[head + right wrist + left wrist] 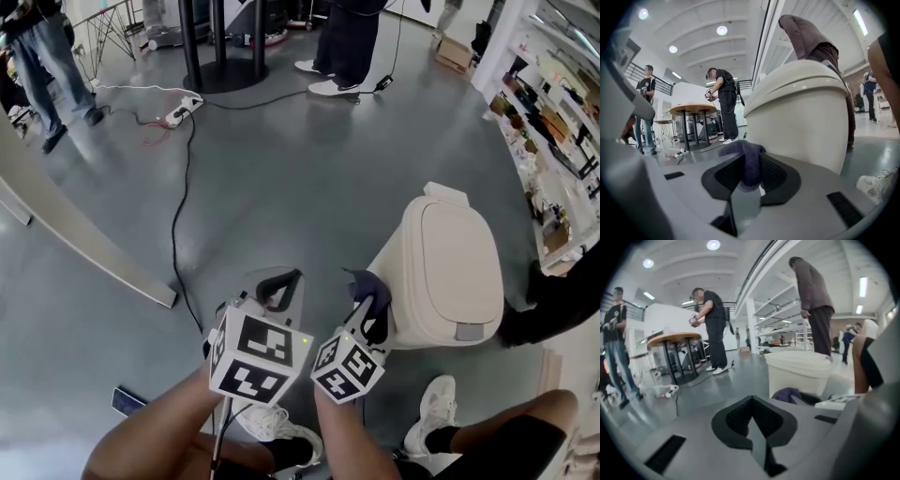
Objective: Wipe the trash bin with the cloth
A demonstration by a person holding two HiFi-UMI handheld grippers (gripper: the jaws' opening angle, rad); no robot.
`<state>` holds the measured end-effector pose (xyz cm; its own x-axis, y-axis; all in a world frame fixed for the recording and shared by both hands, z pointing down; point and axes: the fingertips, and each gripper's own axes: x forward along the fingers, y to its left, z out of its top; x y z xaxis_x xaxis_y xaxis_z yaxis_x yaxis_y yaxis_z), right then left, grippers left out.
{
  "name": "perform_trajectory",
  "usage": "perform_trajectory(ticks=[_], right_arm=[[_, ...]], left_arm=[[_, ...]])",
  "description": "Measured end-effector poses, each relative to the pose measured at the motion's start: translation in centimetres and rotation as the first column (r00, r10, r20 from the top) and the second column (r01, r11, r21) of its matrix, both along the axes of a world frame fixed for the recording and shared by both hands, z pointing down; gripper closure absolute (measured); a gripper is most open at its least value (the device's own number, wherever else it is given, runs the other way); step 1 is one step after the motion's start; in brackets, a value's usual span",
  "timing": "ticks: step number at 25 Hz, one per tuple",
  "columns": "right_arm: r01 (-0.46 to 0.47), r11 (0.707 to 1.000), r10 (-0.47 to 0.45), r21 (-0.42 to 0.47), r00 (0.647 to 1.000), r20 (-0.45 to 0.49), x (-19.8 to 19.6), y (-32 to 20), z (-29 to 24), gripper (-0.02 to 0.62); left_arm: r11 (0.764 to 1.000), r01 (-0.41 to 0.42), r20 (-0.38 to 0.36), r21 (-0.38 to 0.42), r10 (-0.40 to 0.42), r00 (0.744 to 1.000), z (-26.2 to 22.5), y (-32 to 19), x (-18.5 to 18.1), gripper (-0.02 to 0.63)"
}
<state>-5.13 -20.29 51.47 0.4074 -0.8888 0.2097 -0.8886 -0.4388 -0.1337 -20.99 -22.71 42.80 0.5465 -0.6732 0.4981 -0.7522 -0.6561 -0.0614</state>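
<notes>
Your right gripper pinches the purple cloth beside the trash bin — poised for wiping; left gripper clenched, empty.

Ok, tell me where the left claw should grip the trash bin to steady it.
Probably the lid's overhanging rim, from the side facing the left claw. The trash bin has a broad, rounded body, likely too wide for the jaws; the rim is a thin edge. Keep clear of the cloth in the right claw.
</notes>
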Motion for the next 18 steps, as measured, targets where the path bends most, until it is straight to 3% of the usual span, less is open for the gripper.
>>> perform_trajectory(ticks=[3, 6, 18], right_arm=[[-0.011, 0.999, 0.011, -0.042, 1.000, -0.019, 0.1, 0.0, 1.8, 0.502], [-0.020, 0.996, 0.018, -0.086, 1.000, -0.025, 0.2, 0.0, 3.7, 0.502], [-0.043, 0.973, 0.040, -0.226, 0.999, -0.017, 0.2, -0.1, 11.0, 0.502]], left_arm=[[0.998, 0.004, -0.066, -0.070, -0.008, 0.998, 0.9, -0.4, 0.3, 0.606], [0.997, 0.004, -0.077, -0.079, -0.011, 0.997, 0.9, -1.7, 0.4, 0.606], [0.991, -0.068, -0.066, -0.118, 0.060, 0.996, 1.1, -2.7, 3.0, 0.606]])
